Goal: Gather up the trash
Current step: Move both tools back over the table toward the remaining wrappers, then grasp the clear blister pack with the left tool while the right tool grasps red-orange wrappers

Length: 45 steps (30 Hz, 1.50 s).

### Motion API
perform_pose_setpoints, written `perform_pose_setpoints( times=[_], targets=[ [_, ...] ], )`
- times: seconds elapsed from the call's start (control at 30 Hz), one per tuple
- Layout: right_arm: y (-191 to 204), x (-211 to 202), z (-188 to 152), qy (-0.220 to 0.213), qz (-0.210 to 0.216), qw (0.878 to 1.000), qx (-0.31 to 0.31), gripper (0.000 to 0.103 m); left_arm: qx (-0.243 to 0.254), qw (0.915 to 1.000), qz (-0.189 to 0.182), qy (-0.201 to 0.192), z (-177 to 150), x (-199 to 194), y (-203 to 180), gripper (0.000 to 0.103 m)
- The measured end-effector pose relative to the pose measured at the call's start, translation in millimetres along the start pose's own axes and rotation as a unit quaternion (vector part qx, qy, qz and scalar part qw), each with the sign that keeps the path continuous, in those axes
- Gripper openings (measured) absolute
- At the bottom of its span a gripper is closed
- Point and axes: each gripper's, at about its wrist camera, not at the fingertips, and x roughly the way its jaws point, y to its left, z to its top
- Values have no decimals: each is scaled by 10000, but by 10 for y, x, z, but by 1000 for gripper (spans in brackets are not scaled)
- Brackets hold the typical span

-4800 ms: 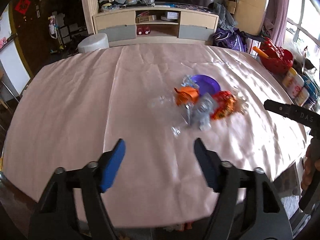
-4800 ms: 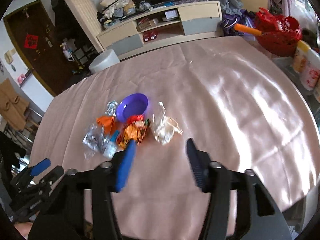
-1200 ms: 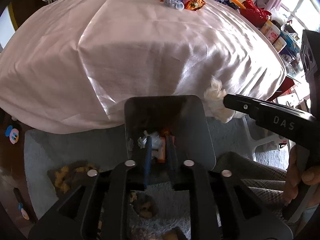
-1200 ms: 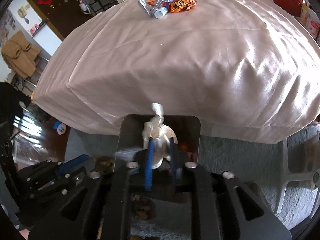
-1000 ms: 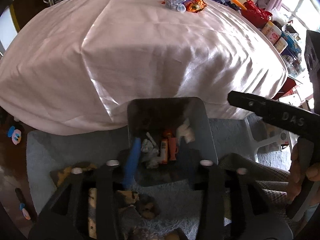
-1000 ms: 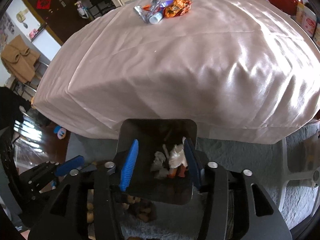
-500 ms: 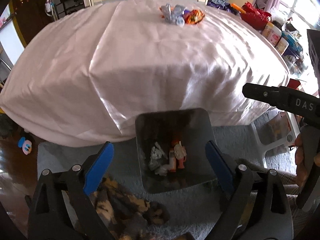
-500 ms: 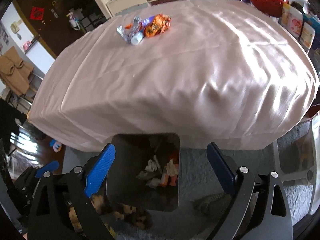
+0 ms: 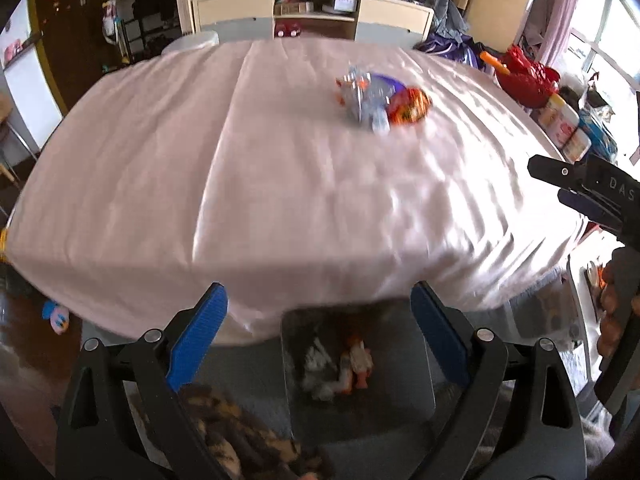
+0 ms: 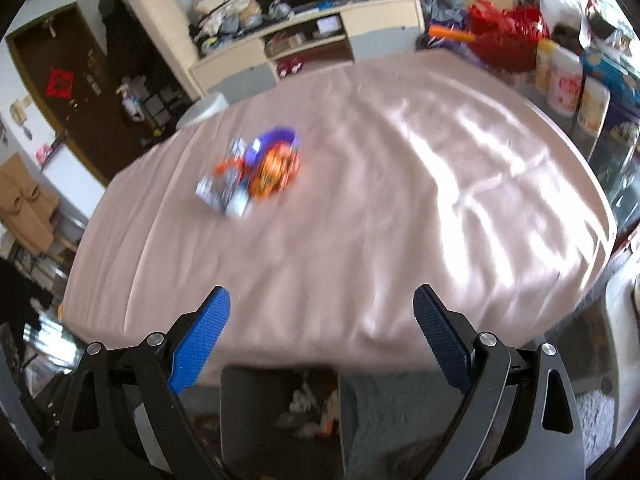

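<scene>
Counter [image 9: 280,184], draped in pink cloth, is the ref. landmark. Bin [image 9: 360,396] sits on the floor at the counter's near edge, w/ scraps inside, so trash drops straight in. Left claw [image 9: 318,328] & right claw [image 10: 322,326] hang above the bin, both spread wide w/ nothing between the pads. Wrappers [image 9: 384,100] remain piled mid-counter toward the far side, beside a purple bowl [image 10: 276,140]: likely the next pickup.
</scene>
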Motion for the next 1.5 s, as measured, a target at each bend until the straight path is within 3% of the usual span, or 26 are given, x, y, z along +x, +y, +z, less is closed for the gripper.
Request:
perform_pose_setpoints(
  times=[0.33,0.5,0.6,0.67,0.77,0.93,1.0,1.13,1.2,1.5],
  targets=[
    [142,535,708,-112,-41,9999,-54,93,266,9988,74,-408,871,351,-19,86],
    [220,893,904,74,109,9999,6,92,460,9979,98,-435,1139,586,-108,75],
    [221,1110,984,250,354,9990,136,76,502,9978,44,-428,1258,756,-153,63],
    [218,1239,1006,373,407,9983,165,65,479,9979,-9,-425,1312,849,-161,57],
    [201,1352,988,475,533,9972,234,56,462,9981,-14,-416,1392,962,-177,55],
    [216,1460,967,564,808,9945,367,55,460,9980,-49,-434,1497,1093,-228,54],
    [246,1513,978,613,887,9934,384,55,511,9979,-69,-402,1526,1152,-255,46],
    [322,1572,961,702,924,9929,241,41,523,9979,-220,-318,1557,1255,-255,29],
    [364,1561,957,653,909,9936,138,39,532,9977,-278,-308,1570,1282,-237,20],
    [423,1418,1012,529,818,9952,-81,37,632,9963,-263,-525,1570,1091,-221,19]
  ],
)
